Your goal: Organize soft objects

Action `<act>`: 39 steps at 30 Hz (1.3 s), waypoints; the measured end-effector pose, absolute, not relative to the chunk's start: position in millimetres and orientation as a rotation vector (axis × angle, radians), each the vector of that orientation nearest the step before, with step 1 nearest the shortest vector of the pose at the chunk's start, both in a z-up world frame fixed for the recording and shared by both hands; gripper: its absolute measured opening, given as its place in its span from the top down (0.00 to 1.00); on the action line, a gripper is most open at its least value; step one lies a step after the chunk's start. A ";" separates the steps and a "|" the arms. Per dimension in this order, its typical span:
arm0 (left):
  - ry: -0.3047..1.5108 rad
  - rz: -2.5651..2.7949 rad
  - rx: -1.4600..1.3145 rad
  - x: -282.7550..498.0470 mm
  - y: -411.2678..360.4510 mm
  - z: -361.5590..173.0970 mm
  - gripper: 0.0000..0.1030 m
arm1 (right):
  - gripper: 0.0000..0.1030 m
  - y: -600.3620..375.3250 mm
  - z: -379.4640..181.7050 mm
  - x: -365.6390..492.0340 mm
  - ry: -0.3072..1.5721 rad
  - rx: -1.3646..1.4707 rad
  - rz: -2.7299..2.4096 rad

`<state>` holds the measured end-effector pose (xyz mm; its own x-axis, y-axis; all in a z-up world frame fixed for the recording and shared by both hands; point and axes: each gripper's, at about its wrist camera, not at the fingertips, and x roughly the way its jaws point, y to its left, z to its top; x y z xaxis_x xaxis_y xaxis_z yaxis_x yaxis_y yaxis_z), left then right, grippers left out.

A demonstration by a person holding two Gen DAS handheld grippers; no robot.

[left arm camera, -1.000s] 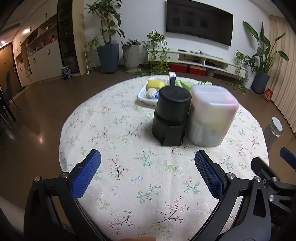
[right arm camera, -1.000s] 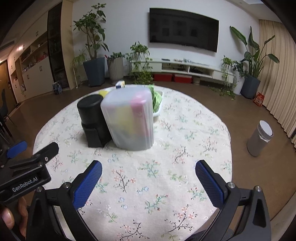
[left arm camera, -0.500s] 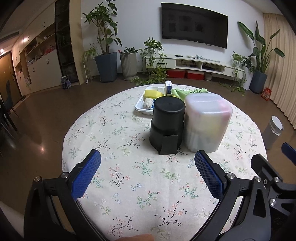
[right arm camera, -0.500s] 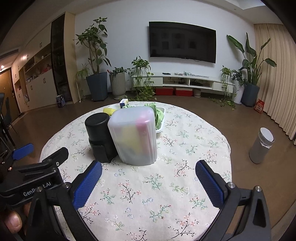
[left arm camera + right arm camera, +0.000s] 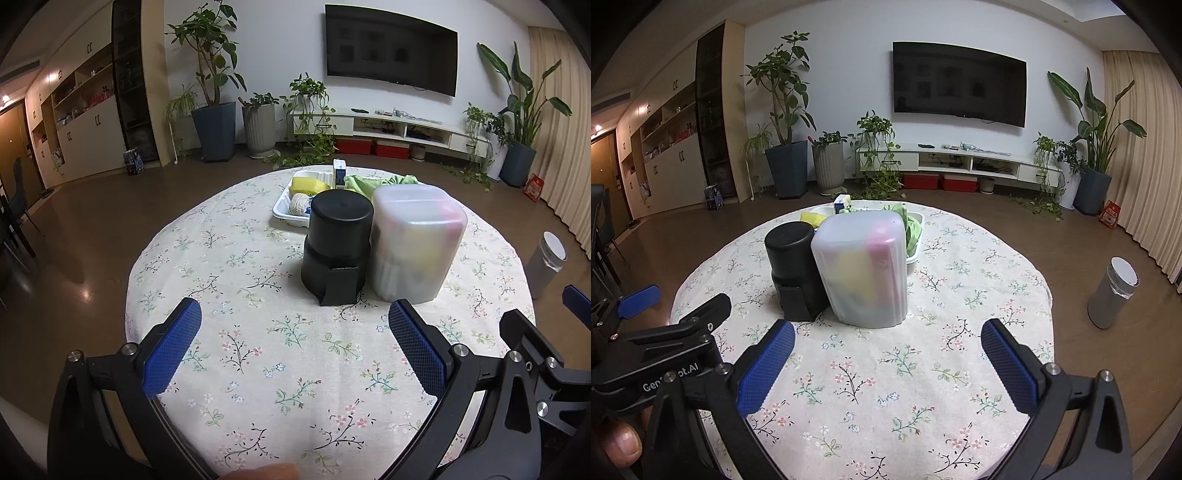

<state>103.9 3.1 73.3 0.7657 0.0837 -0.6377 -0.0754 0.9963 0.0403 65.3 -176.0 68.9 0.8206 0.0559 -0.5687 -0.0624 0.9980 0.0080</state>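
Grippers spread wide above a round table with a floral tablecloth (image 5: 258, 369), both empty.

The left gripper (image 5: 294, 325) and the right gripper (image 5: 887, 339) each hold their blue-padded fingers far apart over the near side of the cloth, pinching nothing and well short of the frosted translucent plastic container (image 5: 866, 269). That container stands upright near the table's middle, with soft yellow and pink shapes showing dimly through its wall. Touching its left side is a black cylindrical canister (image 5: 338, 249). Just behind the container lies a white rectangular tray (image 5: 286, 210) holding a yellow sponge (image 5: 304, 184), a pale knitted ball (image 5: 298, 203), a small white-and-blue carton (image 5: 339, 173) and a crumpled green cloth (image 5: 911, 225). Well to the container's right, off the table, a grey cylindrical bin (image 5: 1112, 299) stands on the floor.
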 end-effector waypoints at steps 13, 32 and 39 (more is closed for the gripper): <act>0.694 0.090 0.019 105.2 2.5 72.1 0.00 | 0.00 -175.7 68.0 65.2 0.609 -0.013 0.066; 0.703 0.097 0.009 106.2 8.2 68.4 0.00 | 0.00 -176.9 66.9 65.5 0.607 -0.012 0.063; 0.708 0.097 0.011 106.5 8.6 67.4 0.00 | 0.00 -178.2 66.7 65.6 0.610 -0.012 0.063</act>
